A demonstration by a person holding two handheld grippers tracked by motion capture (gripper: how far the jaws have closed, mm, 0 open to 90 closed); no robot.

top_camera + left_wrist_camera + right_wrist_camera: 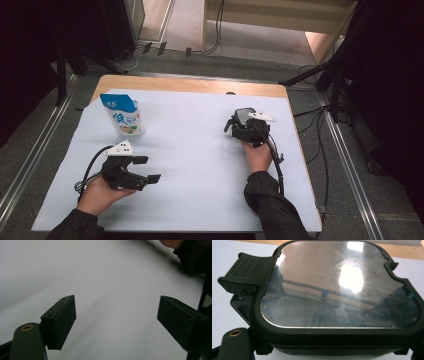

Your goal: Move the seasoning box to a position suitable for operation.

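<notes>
The work in hand is getting hold of the lidded box [244, 116], a dark container with a shiny clear lid and a ribbed latch [245, 270], which sits on the white sheet [200, 165] toward 2 o'clock from the table's middle. The right gripper [245, 127] is pressed right up to it, and in the right gripper view the box lies across the foot of the picture; the jaws stand wide, but whether their pads already press on its sides I cannot tell. The left gripper [117, 322] waits near 8 o'clock with its 2 jaws wide apart and nothing between them, only bare sheet. A milk pouch [122, 116] stands upright at 10 o'clock, well apart from the box. I judge this the grasping step. Next, the right jaws need a firm, square clamp before any lift.
</notes>
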